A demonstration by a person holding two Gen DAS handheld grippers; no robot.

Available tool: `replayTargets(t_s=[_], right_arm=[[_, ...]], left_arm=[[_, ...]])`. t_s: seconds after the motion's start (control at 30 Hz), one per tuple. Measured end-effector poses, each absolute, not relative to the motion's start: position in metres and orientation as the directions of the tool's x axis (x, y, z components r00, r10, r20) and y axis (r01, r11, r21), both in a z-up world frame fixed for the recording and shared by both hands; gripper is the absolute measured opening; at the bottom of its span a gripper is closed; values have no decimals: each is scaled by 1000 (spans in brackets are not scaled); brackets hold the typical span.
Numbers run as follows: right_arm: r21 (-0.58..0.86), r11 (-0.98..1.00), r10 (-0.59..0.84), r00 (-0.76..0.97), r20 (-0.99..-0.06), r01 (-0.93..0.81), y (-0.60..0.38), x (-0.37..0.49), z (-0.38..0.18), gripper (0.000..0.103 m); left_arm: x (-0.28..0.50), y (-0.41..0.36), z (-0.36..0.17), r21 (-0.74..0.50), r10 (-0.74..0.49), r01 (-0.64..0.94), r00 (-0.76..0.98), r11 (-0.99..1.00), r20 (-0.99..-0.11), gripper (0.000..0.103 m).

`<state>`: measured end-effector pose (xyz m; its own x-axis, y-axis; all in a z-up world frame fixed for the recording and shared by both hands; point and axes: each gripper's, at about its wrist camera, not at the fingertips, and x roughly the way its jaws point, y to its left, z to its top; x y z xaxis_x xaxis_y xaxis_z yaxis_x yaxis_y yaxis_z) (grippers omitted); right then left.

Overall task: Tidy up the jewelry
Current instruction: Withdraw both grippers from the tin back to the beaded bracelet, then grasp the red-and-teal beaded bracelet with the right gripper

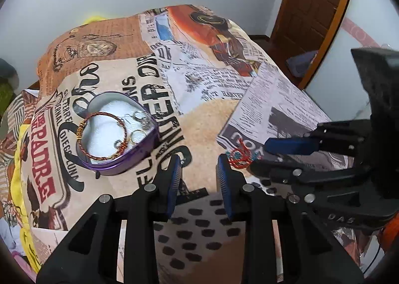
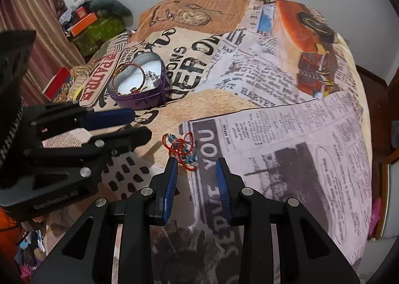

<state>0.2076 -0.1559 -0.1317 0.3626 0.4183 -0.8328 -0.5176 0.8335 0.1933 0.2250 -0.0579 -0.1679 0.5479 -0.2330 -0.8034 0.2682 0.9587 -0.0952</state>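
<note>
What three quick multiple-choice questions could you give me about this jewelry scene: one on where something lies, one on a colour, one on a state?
1. Where does the red and blue beaded string lie?
A. In the tin
B. On the printed bedcover, outside the tin
C. Between closed jaws

2. What colour is the heart-shaped tin's outer wall?
A. Purple
B. Green
C. White

3. How is the right gripper?
A. Shut on a bangle
B. Holding the tin
C. Open, holding nothing

Answers:
1 B, it rests on the cloth just ahead of the right gripper.
2 A, the wall looks purple in both views.
3 C, a clear gap shows between its blue pads.
</note>
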Motion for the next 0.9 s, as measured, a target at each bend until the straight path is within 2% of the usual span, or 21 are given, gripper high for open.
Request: replayTargets(t_s=[0.17,0.2,0.27,0.33,0.6,0.9], right_arm=[[184,815,429,359,-829,-549,-147,207,-136,27],[177,813,425,358,-831,-555,-144,207,-137,21],[170,807,426,359,-831,-565,-142,204,-136,18],[178,802,432,349,-831,-570,-140,204,-135,7],[202,805,457,366,-811,-558,-145,196,-127,8],[225,807,503,437,-746,-546,-159,191,-93,8]], left_arm=[[227,-50,-172,-129,-247,248,539,960,-805,30],[227,-49,-173,-132,-250,248,537,960,-806,30],[226,-49,-174,-136,-253,249,536,959,-806,30],[226,-50,-173,-133,-253,251,539,959,-804,30],[221,-53,-168,-113,-244,261,549,959,-799,30],[215,-60,-162,-106,-249,277,553,955,-795,30]])
